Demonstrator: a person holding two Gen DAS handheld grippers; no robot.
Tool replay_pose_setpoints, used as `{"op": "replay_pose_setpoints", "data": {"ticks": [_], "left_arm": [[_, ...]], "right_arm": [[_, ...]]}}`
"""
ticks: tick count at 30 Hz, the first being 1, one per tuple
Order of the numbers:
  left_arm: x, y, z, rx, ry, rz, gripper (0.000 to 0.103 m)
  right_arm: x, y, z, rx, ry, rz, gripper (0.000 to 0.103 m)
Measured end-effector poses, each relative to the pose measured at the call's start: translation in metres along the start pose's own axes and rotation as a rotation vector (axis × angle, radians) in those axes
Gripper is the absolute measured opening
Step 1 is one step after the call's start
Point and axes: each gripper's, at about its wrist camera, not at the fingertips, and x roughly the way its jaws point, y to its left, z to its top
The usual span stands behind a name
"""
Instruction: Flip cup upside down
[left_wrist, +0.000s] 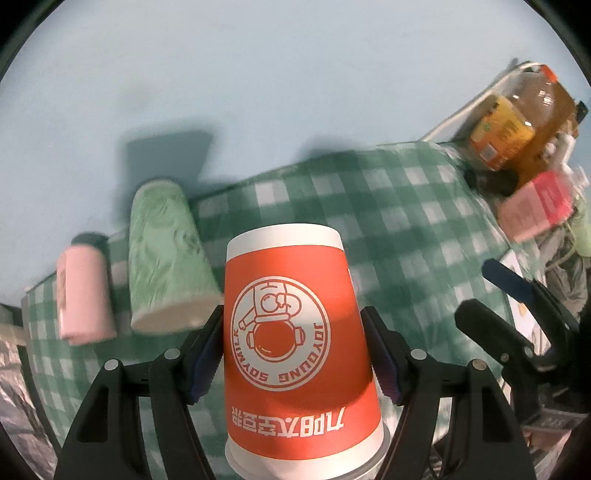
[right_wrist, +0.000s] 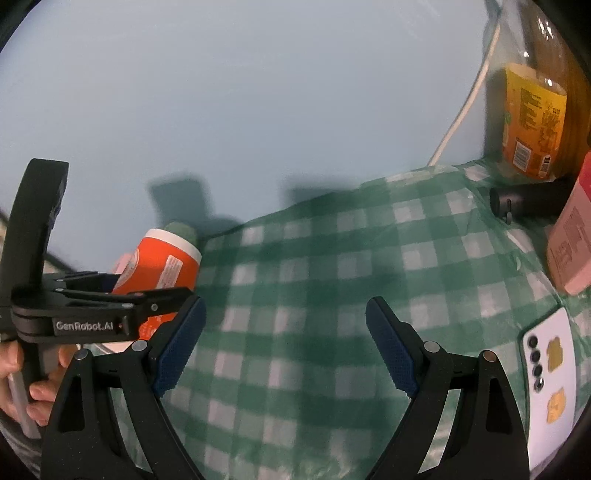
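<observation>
An orange paper cup (left_wrist: 295, 343) with a white astronaut logo sits between the fingers of my left gripper (left_wrist: 295, 347), base up and rim down, its print upside down. The left gripper is shut on the cup and holds it over the green checked tablecloth (left_wrist: 399, 221). In the right wrist view the same cup (right_wrist: 159, 266) shows at the left, held in the left gripper (right_wrist: 110, 295). My right gripper (right_wrist: 284, 336) is open and empty above the cloth (right_wrist: 295, 280).
A green cup (left_wrist: 166, 258) and a pink cup (left_wrist: 83, 295) lie on the cloth at the left. A large amber bottle (right_wrist: 535, 110), a pink carton (right_wrist: 572, 229), a black cylinder (right_wrist: 524, 203) and a white phone (right_wrist: 550, 384) are at the right. A pale wall stands behind.
</observation>
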Motion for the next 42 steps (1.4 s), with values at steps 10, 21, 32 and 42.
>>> {"op": "replay_pose_setpoints", "data": {"ticks": [10, 21, 32, 42], "left_arm": [[-0.014, 0.038, -0.078, -0.055, -0.037, -0.065, 0.073], [0.021, 0.074, -0.112, -0.140, 0.001, -0.093, 0.073], [0.037, 0.076, -0.117, -0.146, 0.033, -0.091, 0.073], [0.027, 0.084, -0.112, -0.192, 0.026, -0.136, 0.081]], "right_arm": [[-0.007, 0.053, -0.044, -0.109, 0.030, 0.056, 0.088], [0.014, 0.075, -0.077, -0.140, 0.096, 0.066, 0.088], [0.030, 0.080, -0.084, -0.143, 0.134, 0.061, 0.088], [0.030, 0.084, -0.082, -0.143, 0.136, 0.062, 0.088]]}}
